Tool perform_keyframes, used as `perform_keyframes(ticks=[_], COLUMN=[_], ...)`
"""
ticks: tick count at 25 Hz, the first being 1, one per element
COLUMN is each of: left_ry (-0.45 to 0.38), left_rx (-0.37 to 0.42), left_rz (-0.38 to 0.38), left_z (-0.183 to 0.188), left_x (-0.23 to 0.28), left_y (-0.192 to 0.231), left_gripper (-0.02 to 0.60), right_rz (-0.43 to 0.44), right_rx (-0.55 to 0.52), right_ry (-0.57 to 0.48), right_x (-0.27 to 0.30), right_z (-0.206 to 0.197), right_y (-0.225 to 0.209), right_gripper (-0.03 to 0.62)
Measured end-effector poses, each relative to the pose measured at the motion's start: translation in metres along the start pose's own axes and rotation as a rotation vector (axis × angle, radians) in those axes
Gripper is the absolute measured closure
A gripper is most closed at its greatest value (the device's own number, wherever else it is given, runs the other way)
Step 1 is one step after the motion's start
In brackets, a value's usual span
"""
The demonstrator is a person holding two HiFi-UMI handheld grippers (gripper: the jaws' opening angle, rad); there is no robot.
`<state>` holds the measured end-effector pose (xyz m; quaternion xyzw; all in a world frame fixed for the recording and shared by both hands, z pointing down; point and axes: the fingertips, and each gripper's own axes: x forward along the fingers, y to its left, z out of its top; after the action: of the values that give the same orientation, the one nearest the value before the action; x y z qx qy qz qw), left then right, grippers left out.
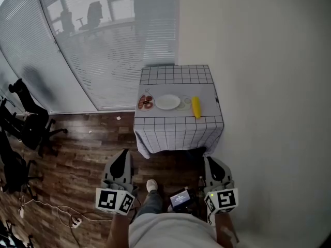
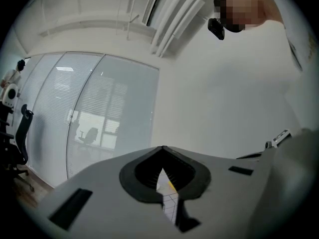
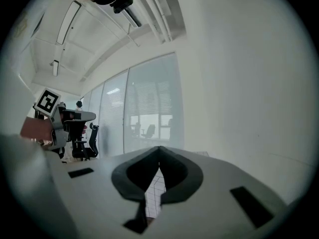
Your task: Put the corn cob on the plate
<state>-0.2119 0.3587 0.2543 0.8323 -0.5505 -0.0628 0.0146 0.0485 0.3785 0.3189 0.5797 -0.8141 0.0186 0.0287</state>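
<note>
Nearest, the left gripper (image 1: 124,155) and right gripper (image 1: 209,161) hang well short of the surface (image 1: 176,76), fingers closed and empty. Farther off, the corn cob (image 1: 196,107) lies just right of the plate (image 1: 167,102), so the whole task is left to do.

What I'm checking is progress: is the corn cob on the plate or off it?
Off. The corn cob lies on the tablecloth right of the white plate, apart from it.

Contents of the small dish (image 1: 138,104) are indistinct.
</note>
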Motion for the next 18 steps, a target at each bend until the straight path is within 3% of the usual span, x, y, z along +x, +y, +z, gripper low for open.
perform_keyframes(ticks=[9, 18], left_ry=[-0.040, 0.000], left_rx=[0.005, 0.020], left_rz=[-0.070, -0.124], left_z=[-0.009, -0.033], left_x=[0.067, 0.193], left_y=[0.001, 0.041], left_gripper=[0.574, 0.574], right_rz=[0.002, -0.043], right_rx=[-0.019, -0.028], right_ry=[0.007, 0.072], right_x=[0.044, 0.153], right_z=[0.003, -0.003], right_y=[-0.023, -0.067], right_gripper=[0.586, 0.586])
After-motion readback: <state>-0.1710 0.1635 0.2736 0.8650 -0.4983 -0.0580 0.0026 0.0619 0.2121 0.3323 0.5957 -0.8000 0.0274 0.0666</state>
